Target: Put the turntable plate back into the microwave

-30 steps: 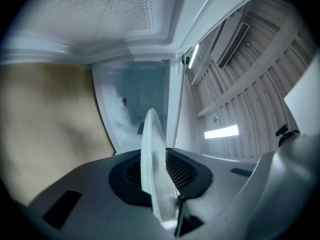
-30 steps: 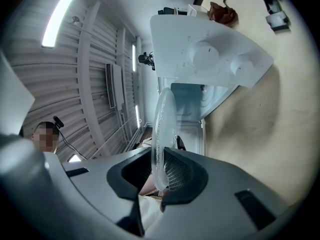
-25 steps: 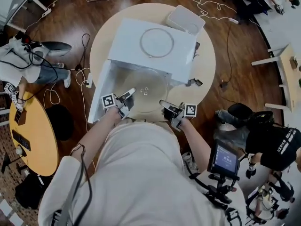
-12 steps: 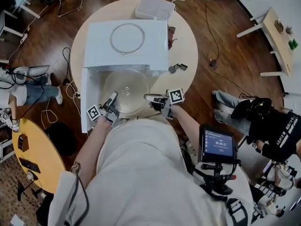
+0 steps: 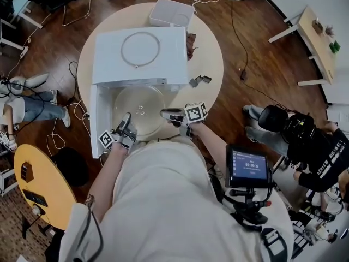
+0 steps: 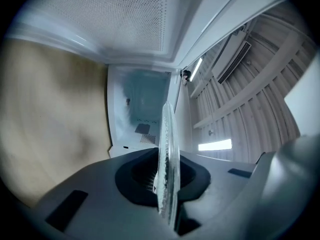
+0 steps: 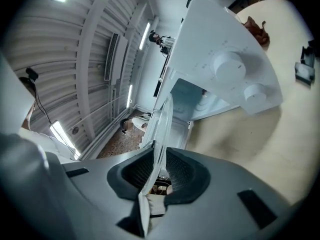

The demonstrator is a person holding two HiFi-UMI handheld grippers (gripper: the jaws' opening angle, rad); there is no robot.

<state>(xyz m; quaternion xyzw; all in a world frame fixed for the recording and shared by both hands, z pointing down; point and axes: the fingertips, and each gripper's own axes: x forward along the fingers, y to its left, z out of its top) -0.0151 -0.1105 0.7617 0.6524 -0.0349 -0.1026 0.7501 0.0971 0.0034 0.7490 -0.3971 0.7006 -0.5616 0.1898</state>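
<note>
From above, the glass plate (image 5: 139,109) hangs level at the open front of the white microwave (image 5: 139,56) on the round table (image 5: 210,59), door (image 5: 95,119) swung left. The left claw (image 5: 124,125) and right claw (image 5: 166,113) each pinch its near rim. A ring (image 5: 140,49) lies on the microwave's top. The screen (image 5: 250,167) shows digits too small to read.

Left gripper view: the jaws are clamped on the plate's edge, with the cavity ahead.

Right gripper view: the jaws are closed on the rim too; two plain knobs (image 7: 227,66) show on the microwave's panel.
</note>
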